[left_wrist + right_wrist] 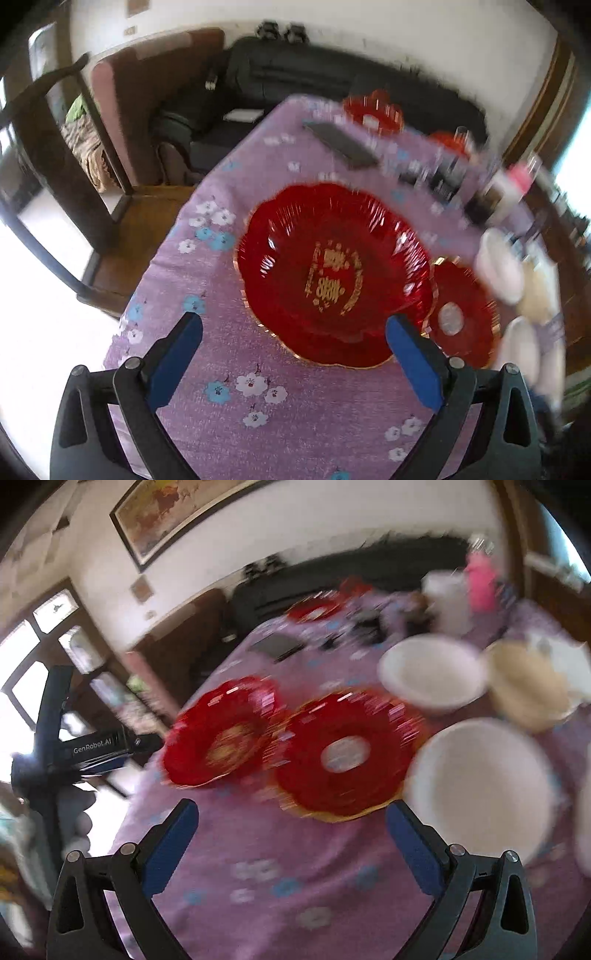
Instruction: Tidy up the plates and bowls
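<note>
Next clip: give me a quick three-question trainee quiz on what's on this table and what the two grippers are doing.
1. True or false: the left gripper is shut on the big red plate.
2. In the left wrist view, the small red plate lies on which side of the big one: A) left B) right C) on top?
3. What colour is the nearest bowl in the right wrist view, beside the right gripper?

Key: 1 false, both grippers are open and empty; 2 B; 3 white.

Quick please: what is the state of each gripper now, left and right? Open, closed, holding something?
Left gripper: open, holding nothing, above the tablecloth near the large red plate.
Right gripper: open, holding nothing.
</note>
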Tool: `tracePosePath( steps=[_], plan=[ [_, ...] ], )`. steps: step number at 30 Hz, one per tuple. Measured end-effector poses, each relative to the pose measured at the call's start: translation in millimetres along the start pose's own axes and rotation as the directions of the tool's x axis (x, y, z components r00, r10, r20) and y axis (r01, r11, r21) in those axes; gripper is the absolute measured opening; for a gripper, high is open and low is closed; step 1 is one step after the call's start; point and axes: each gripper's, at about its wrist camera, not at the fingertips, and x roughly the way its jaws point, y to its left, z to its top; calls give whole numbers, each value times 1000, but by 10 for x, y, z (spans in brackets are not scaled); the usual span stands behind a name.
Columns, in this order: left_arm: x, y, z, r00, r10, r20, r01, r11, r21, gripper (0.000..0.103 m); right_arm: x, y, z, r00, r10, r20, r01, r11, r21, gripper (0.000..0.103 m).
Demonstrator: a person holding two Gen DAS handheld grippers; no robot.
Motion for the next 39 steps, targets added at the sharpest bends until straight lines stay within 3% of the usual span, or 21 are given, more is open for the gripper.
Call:
tracePosePath(
  steps=[2, 5, 6, 8, 12, 13, 16, 20, 24, 30, 33, 34, 35, 37, 39],
  plan=[
    [-190, 200, -121, 995, -83, 58, 85, 995, -42, 100, 220, 130, 37, 995, 89, -42, -87, 995, 47, 102],
    [-424, 563, -362, 964, -234, 127, 251, 957, -143, 100, 614, 354, 89, 991, 107, -77, -99, 990, 100, 94],
    [-471, 628, -413, 961, -241, 135, 261, 951, -163, 100, 775, 405, 102, 989, 110, -95, -97, 987, 130, 89],
    [-579, 779, -511, 969, -193, 151, 220, 958, -184, 100, 1075, 445, 98, 982, 126, -140, -94, 972, 216, 71],
    [-729, 1059, -662, 970, -136, 201, 178, 961, -211, 100, 1417, 391, 57, 980, 92, -178, -23, 934, 357, 47],
    [-741, 1119, -692, 971, -129, 200, 172, 962, -214, 100, 1461, 358, 42, 982, 82, -171, -8, 919, 393, 34],
    [-765, 1238, -765, 972, -118, 202, 163, 962, -220, 100, 1473, 256, 23, 985, 99, -142, -19, 877, 481, 28],
    [-772, 1339, -808, 971, -112, 213, 162, 959, -233, 100, 1358, 337, -46, 981, 85, -176, 8, 882, 472, 27],
    [-820, 1323, -850, 967, -102, 232, 155, 963, -222, 100, 1289, 431, -250, 960, 134, -244, -5, 884, 467, 26],
    [-868, 1133, -873, 968, -68, 241, 111, 979, -170, 100, 1181, 725, -597, 928, 165, -333, -45, 939, 341, 29],
    [-927, 941, -891, 962, -68, 265, 102, 988, -117, 101, 997, 765, -590, 942, 131, -309, -63, 973, 222, 44],
    [-951, 860, -907, 958, -84, 274, 113, 989, -90, 101, 906, 726, -576, 948, 136, -288, -79, 976, 201, 57],
    [-970, 795, -921, 955, -94, 280, 118, 991, -70, 101, 789, 654, -580, 955, 147, -259, -100, 977, 188, 64],
    [-1007, 650, -973, 941, -146, 304, 162, 986, -28, 101, 520, 483, -581, 973, 137, -183, -106, 980, 169, 64],
    [-1012, 491, -1033, 920, -230, 318, 245, 970, -6, 101, 301, 183, -467, 994, 52, -97, -36, 986, 164, 64]
  ],
)
